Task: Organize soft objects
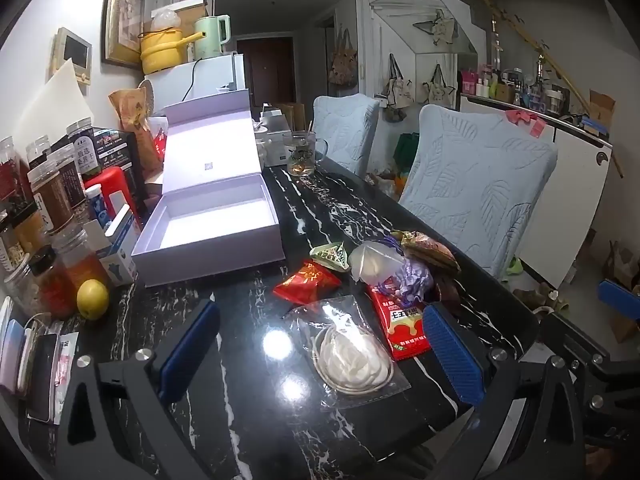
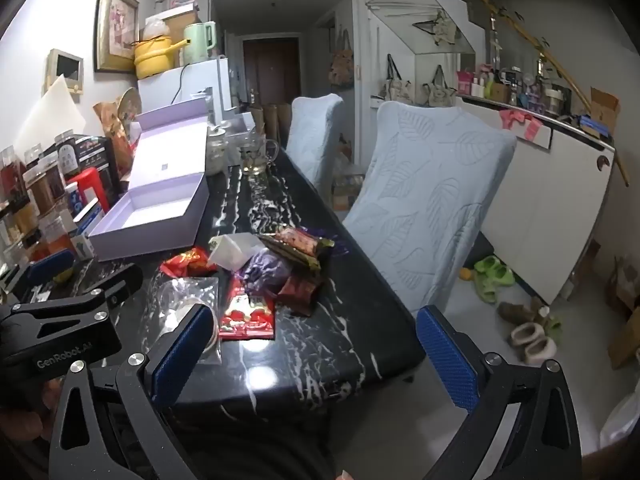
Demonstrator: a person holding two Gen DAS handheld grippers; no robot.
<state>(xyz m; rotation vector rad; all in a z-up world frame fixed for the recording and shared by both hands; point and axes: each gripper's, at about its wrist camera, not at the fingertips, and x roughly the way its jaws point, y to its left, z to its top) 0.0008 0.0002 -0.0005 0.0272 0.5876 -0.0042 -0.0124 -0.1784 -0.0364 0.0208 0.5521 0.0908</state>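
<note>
A home dining room: marble table (image 1: 320,208), covered chairs (image 1: 472,184), fridge (image 1: 200,80).

A clear bag (image 1: 344,354) holding a coiled white item lies flat on the counter (image 1: 248,420) between the left gripper's (image 1: 320,356) open fingers. Just beyond its right finger lies a red sachet (image 1: 404,326), flat, print upside down. Farther ahead sit a red packet (image 1: 306,282), a green packet (image 1: 330,256), a cloudy pouch (image 1: 374,262), a purple bundle (image 1: 414,276) and brown wrappers (image 1: 430,250), bunched together. Ahead to the left stands an open lilac box (image 1: 212,224), empty, lid upright.
</note>
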